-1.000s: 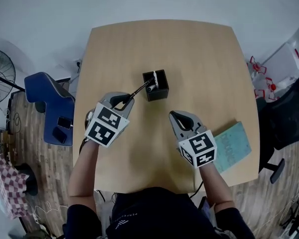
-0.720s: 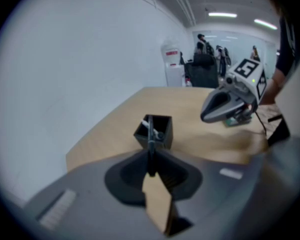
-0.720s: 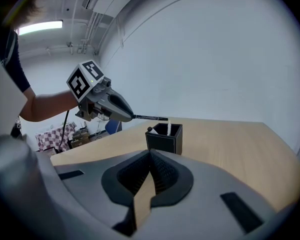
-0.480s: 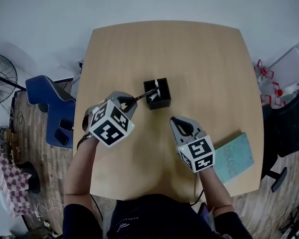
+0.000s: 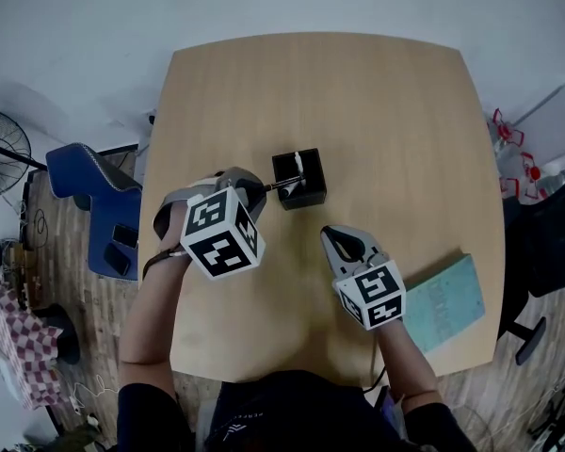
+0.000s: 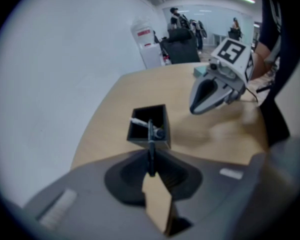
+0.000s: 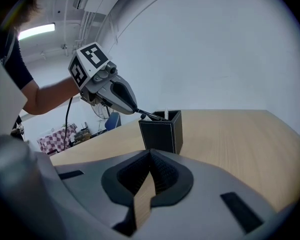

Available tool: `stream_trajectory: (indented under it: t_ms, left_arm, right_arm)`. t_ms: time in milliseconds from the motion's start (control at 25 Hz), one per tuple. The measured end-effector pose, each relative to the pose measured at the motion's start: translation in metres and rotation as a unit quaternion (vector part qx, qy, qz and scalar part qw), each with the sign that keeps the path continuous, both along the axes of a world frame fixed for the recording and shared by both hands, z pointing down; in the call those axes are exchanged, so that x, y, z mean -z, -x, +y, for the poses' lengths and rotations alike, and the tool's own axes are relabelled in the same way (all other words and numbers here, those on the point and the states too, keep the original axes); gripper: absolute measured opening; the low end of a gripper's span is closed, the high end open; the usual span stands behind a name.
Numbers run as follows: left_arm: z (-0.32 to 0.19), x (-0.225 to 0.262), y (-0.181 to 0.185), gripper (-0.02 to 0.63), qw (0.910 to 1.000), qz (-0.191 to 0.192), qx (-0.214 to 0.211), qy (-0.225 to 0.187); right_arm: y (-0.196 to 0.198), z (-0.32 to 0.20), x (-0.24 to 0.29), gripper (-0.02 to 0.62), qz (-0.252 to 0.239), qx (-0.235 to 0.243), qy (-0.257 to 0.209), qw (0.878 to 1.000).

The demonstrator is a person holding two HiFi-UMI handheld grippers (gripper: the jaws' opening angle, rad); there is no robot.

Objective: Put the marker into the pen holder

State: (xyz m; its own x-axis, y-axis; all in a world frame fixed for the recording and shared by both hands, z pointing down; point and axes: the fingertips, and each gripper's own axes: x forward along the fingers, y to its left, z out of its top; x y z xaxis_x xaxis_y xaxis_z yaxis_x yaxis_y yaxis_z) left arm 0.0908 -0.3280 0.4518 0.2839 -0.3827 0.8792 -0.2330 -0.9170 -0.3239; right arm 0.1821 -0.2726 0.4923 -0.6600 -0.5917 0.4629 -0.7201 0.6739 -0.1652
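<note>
A black square pen holder point(image 5: 299, 178) stands near the middle of the round wooden table point(image 5: 377, 111), with a white pen point(image 6: 139, 122) leaning inside it. My left gripper point(image 5: 261, 189) is shut on a dark marker point(image 5: 281, 185), just left of the holder. The marker point(image 6: 151, 144) points away from the jaws, and its far end reaches over the holder's point(image 6: 149, 131) open top. My right gripper point(image 5: 333, 236) rests low over the table in front of the holder, shut with nothing in it. In the right gripper view the holder point(image 7: 162, 131) stands straight ahead, the left gripper point(image 7: 110, 86) and marker point(image 7: 151, 116) above its left edge.
A teal book point(image 5: 447, 295) lies at the table's front right edge. Left of the table are a blue chair point(image 5: 94, 196) and a fan point(image 5: 0, 149). A black office chair point(image 5: 546, 243) stands at the right.
My left gripper has risen and moved right toward the holder, bringing the marker's end over the opening. The right gripper has hardly moved.
</note>
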Motion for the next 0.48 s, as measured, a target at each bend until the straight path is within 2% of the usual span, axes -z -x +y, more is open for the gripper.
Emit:
stream_trajectory:
  t_ms: [120, 280, 480]
  left_arm:
    - [-0.001, -0.003, -0.006, 0.054, 0.9998, -0.005, -0.020, -0.005]
    - [-0.004, -0.005, -0.009, 0.055, 0.9994, -0.006, -0.026, -0.023]
    - [-0.011, 0.003, -0.017, 0.057, 0.9986, 0.030, -0.013, -0.041]
  right_arm:
    - [-0.001, 0.000, -0.002, 0.002, -0.001, -0.002, 0.002, 1.000]
    - [-0.003, 0.002, -0.006, 0.002, -0.002, -0.006, 0.006, 1.000]
    - [-0.009, 0.003, -0.009, 0.002, -0.001, -0.011, 0.009, 1.000]
